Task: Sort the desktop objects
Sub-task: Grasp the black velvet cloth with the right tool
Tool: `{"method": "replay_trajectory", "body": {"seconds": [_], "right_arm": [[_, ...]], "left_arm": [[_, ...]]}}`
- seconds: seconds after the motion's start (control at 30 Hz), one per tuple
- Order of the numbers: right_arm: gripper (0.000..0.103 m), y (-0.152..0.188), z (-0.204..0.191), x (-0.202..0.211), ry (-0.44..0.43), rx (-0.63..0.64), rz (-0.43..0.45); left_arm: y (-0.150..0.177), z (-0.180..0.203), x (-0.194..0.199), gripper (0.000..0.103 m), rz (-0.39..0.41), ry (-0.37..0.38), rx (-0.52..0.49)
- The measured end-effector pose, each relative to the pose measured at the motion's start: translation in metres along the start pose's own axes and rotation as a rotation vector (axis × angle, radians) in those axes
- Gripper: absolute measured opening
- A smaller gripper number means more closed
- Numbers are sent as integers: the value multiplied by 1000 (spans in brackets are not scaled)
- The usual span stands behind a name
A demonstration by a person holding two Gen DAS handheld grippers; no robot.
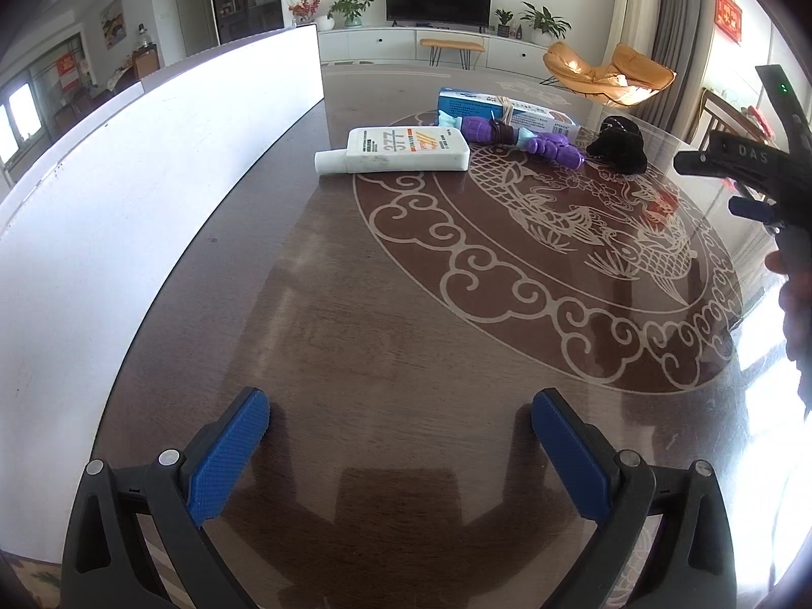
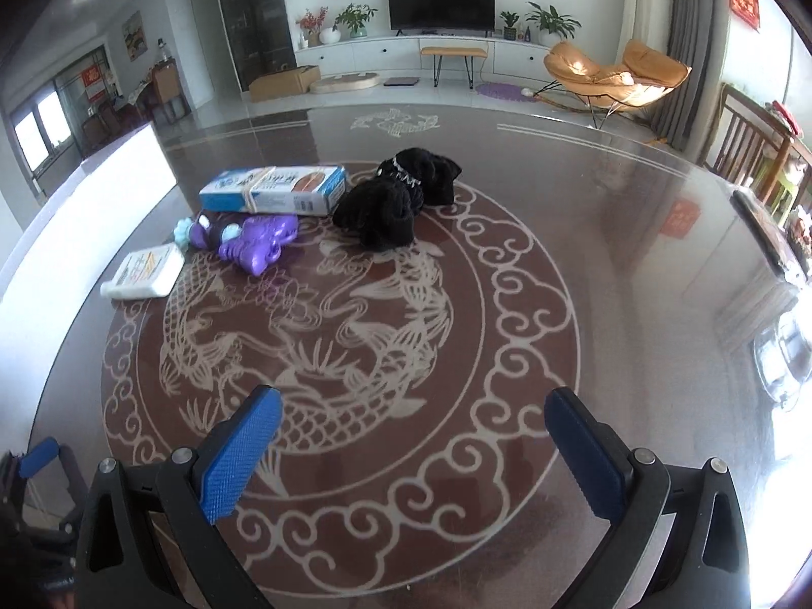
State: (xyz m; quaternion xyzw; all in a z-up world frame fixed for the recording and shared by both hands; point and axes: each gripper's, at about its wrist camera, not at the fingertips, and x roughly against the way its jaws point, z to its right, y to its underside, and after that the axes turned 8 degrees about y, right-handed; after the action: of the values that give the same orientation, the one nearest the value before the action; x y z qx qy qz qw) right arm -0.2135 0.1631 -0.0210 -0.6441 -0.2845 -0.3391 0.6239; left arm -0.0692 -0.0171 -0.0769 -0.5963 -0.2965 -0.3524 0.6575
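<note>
Both grippers hover low over the near part of the table (image 2: 634,233), jaws spread wide and holding nothing. The left gripper (image 1: 401,449) points along the table's left side; the right gripper (image 2: 413,444) sits over the near rim of the round dragon inlay (image 2: 335,335).

The four things to sort lie together at the far left of the inlay, well ahead of both grippers. Nearest the left gripper is the white bottle (image 1: 401,149), flat on its side, cap pointing left. Just behind it, touching or nearly so, lies the purple toy (image 1: 512,139), and behind that the blue box (image 1: 502,106), bound with a band. The black cloth (image 1: 621,144) is bunched to the right of the toy; in the right wrist view it (image 2: 396,203) rests against the box's (image 2: 276,190) right end, with the toy (image 2: 248,243) and bottle (image 2: 147,274) off to its left.

A white board (image 1: 152,177) stands upright along the table's left edge, close beside the bottle. Bare tabletop stretches between the grippers and the cluster, and the whole right half of the table is open. The right gripper's body shows at the right edge of the left wrist view, with part of a hand (image 1: 794,304) below it.
</note>
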Motion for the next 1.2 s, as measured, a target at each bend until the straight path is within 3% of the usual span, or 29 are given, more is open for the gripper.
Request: {"method": "replay_trajectory", "body": {"seconds": [0.2,0.33,0.37,0.4,0.47,0.5,0.6,0.67,0.77,0.87,1.0,1.1,1.13,1.2], "right_arm": [[103,-75,21,-68,-14,-309,-120],[100,-87,-6,-96,-49,-287,-199],[91,-88,-17,-95,-9,-232,-181],[70,-88,-28,-93,15,-169,-170],[47,-82,-55,-88,26,-11,-151],[43,-75,-69,-84,24,79,-139],[41,-40,-119,-57,-23,401,-64],[40,-6,-144,-30,-153,594,-43],[40,44,-156,9,-261,742,-56],[40,76,-135,34,-217,720,-41],[40,97,-78,45,-91,527,-19],[42,109,-51,53,-86,439,10],[45,110,-46,55,-97,419,17],[64,118,-38,59,-98,389,28]], "left_arm": [[-1,0,-1,103,0,1,0],[-1,0,-1,103,-1,1,0],[-1,0,-1,103,0,1,0],[-1,0,-1,103,0,1,0],[-1,-1,-2,103,0,1,0],[-1,-1,-2,103,0,1,1],[-2,0,-3,103,0,1,2],[-2,0,-3,103,0,0,1],[-2,1,-2,103,1,1,0],[-2,1,-3,103,1,1,0],[-2,1,-3,103,1,0,0],[-2,1,-3,103,1,0,0],[-2,1,-3,103,1,0,0],[-2,1,-3,103,1,0,0]]}}
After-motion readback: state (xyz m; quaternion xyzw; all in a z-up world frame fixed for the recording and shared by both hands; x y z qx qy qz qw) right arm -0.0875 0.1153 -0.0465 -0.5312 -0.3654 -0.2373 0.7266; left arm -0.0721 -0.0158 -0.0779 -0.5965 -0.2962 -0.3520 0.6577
